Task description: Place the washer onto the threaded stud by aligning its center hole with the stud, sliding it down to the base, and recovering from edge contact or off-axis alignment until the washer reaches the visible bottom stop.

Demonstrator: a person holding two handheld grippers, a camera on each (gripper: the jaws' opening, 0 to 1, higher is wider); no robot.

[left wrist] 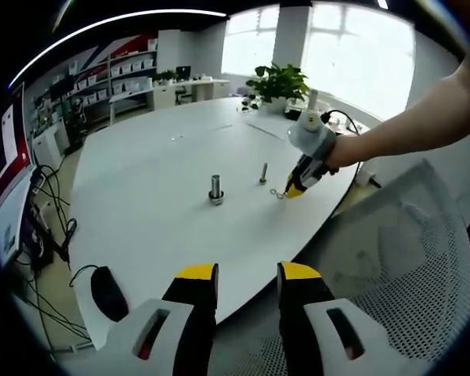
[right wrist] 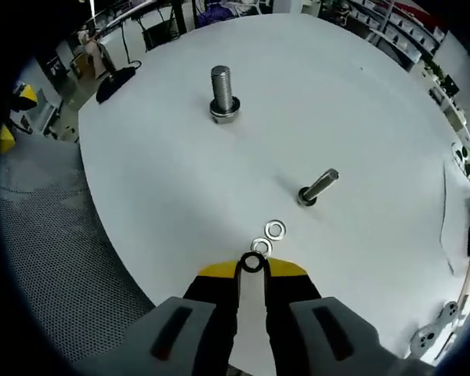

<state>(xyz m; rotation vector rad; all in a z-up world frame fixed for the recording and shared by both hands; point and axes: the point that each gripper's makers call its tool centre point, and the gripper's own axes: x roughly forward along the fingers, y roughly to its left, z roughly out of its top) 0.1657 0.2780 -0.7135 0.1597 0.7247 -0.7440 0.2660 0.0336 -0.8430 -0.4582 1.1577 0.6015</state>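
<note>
My right tool [right wrist: 252, 265] is clamped on a washer [right wrist: 253, 263] at its tips, two spare washers [right wrist: 276, 229] just ahead, thin stud [right wrist: 318, 187] beyond. Left tool [left wrist: 247, 274] jaws apart, off the worktop [left wrist: 157, 157].

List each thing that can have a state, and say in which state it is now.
large stud: upright, a washer already at its base.
small stud: standing on the table, bare, no washer on it.
held washer: pinched at the right gripper tips.
two loose washers: flat on the table.
left gripper: open, holds nothing.
</note>
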